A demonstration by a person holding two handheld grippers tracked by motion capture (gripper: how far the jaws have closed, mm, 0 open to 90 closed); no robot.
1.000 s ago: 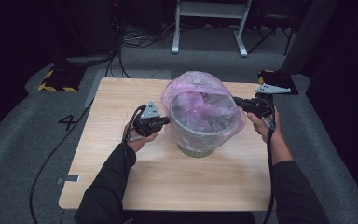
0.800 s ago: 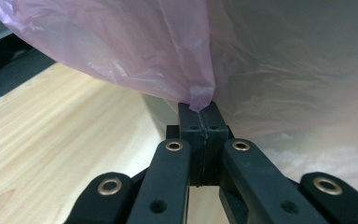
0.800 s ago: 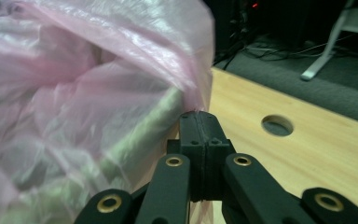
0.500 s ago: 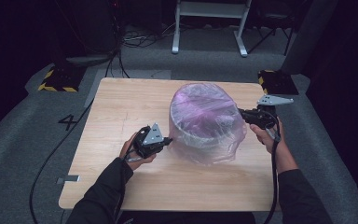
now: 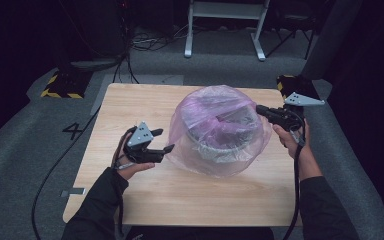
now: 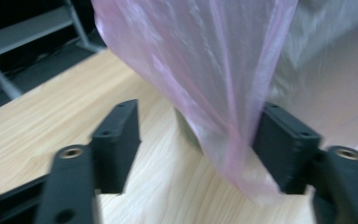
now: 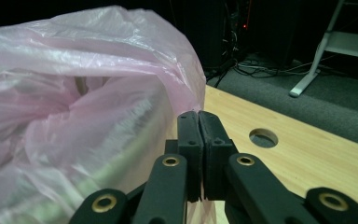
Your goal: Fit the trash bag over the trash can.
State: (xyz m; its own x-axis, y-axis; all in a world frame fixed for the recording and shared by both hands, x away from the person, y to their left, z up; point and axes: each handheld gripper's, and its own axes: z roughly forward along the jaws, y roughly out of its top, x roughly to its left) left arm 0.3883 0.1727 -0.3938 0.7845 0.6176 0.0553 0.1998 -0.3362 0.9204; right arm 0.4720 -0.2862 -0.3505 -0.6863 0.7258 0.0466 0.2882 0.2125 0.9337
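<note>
Wooden table (image 5: 130, 210) on grey carpet is topped mid-surface by a pink plastic bag (image 5: 215, 127) draped over a metal pot (image 5: 220, 147). Left gripper (image 5: 156, 150) is spread, jaws just opened, film hanging between. Right gripper (image 5: 260, 110) is clenched on the bag's edge.

Thin, glossy, crinkled pink plastic bag (image 5: 219, 131) over a dull metal-looking pot (image 5: 220, 148); pale matt wood-grain table (image 5: 180, 195); matt black gripper jaws

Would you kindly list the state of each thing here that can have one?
Pink plastic bag: draped over the pot, puffed up.
Pot: upright on the table, covered by the bag.
Left gripper: open, jaws just opened, bag against one of its fingers.
Right gripper: shut at the bag's edge.
</note>
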